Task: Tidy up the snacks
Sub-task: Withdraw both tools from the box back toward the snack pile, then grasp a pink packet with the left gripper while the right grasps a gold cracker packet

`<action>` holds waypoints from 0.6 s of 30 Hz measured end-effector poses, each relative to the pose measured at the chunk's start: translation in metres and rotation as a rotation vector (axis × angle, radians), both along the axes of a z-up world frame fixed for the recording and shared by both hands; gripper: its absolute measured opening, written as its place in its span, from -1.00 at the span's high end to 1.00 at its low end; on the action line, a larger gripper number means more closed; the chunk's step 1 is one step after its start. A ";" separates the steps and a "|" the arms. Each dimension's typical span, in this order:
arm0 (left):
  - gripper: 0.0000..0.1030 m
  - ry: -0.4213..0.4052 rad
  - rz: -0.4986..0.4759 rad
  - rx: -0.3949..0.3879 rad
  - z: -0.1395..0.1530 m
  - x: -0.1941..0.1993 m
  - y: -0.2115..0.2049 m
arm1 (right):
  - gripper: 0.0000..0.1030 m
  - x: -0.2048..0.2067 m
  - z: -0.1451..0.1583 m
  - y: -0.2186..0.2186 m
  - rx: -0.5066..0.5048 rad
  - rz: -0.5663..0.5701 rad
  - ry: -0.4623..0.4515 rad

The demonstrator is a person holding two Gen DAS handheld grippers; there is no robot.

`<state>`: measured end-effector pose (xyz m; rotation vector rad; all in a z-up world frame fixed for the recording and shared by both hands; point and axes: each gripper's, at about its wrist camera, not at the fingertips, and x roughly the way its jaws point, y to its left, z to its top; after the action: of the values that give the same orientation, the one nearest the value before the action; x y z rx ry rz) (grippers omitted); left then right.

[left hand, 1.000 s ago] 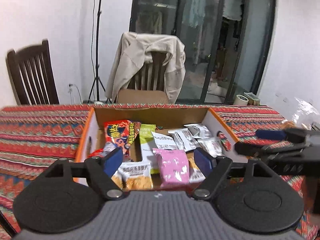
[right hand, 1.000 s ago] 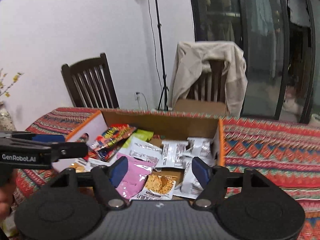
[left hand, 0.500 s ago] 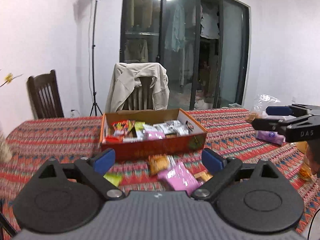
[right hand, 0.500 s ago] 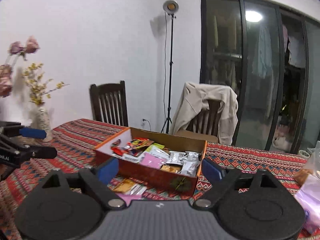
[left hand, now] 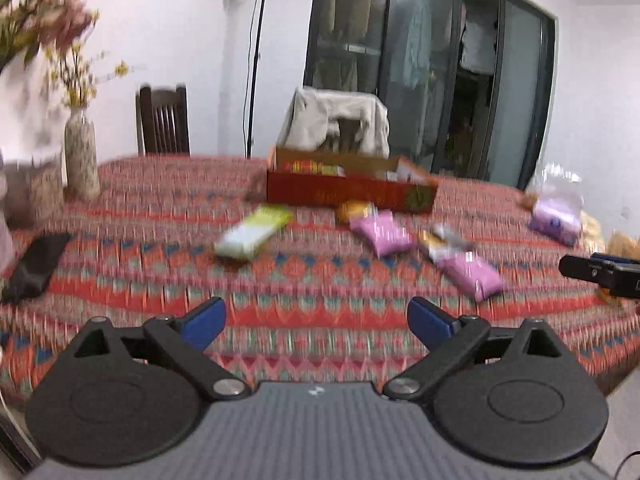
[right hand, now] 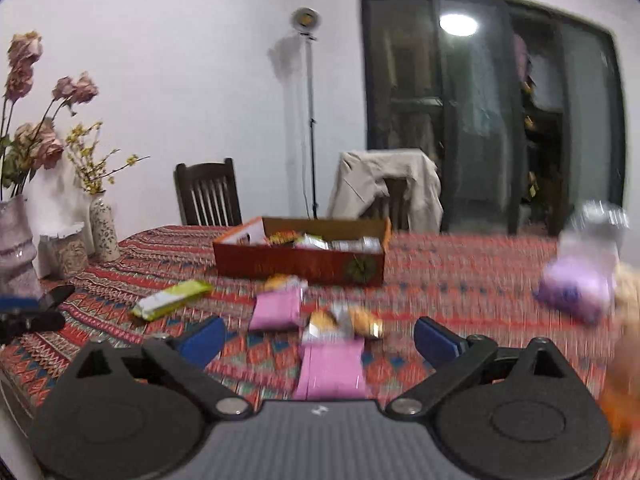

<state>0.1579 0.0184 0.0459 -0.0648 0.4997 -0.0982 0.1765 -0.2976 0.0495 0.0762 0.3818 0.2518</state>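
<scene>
Left wrist view: the left gripper, black with blue pads, sits at the bottom of the frame, its jaws opening and nothing between them; only the red patterned woven tablecloth shows in the gap. The shallow red cardboard box stands at upper centre, with packets inside. Loose below it lie a yellow-green and white snack packet, a small orange packet touching the box front, a pink snack pouch, an orange and silver packet and a second pink pouch. A lilac bag lies at right. A speckled ceramic vase stands at left.

Right wrist view: the right gripper, same build, is at the bottom of the frame, jaws opening. The second pink pouch lies on the cloth in the gap between them, untouched. The box is at centre; the yellow-green packet lies to its lower left.
</scene>
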 end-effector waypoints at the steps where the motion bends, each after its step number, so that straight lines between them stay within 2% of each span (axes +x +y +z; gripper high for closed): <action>1: -0.92 0.009 0.004 0.002 -0.005 -0.004 -0.001 | -0.97 -0.005 -0.010 0.001 0.009 -0.009 0.019; 4: -0.93 0.011 0.006 0.025 -0.014 -0.014 -0.006 | -0.97 -0.022 -0.037 0.004 0.034 -0.041 0.074; 8: -0.93 0.005 0.019 0.067 -0.017 -0.023 -0.013 | -0.97 -0.043 -0.057 0.010 0.032 -0.050 0.107; 18: -0.93 0.032 0.019 0.062 -0.028 -0.031 -0.022 | -0.97 -0.057 -0.063 0.014 0.018 -0.041 0.114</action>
<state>0.1270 -0.0036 0.0181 -0.0106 0.5337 -0.0631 0.1199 -0.2837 -0.0136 0.1164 0.4906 0.2107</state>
